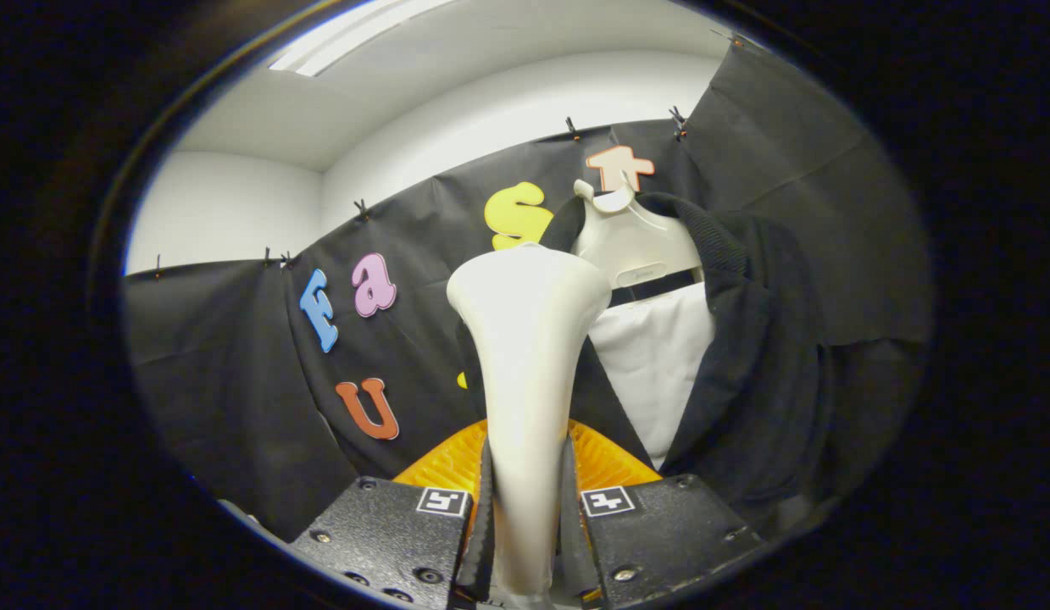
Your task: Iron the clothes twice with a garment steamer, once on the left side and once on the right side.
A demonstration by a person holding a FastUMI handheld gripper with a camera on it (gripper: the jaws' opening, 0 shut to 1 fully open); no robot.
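Note:
A cream-white garment steamer (525, 364) stands upright between my fingers, its wide head uppermost. My gripper (525, 500) is shut on the steamer's narrow handle, one finger pressing each side. Just beyond and to the right hangs a black jacket (753, 364) on a white hanger (630, 241), open at the front with a white lining panel (656, 364) showing. The steamer's head sits in front of the jacket's left lapel; I cannot tell whether it touches the cloth.
An orange ribbed surface (605, 462) lies low behind the steamer's handle, between my fingers and the jacket. The black cloth wall (236, 373) hangs close behind, with white room walls and a ceiling light above it.

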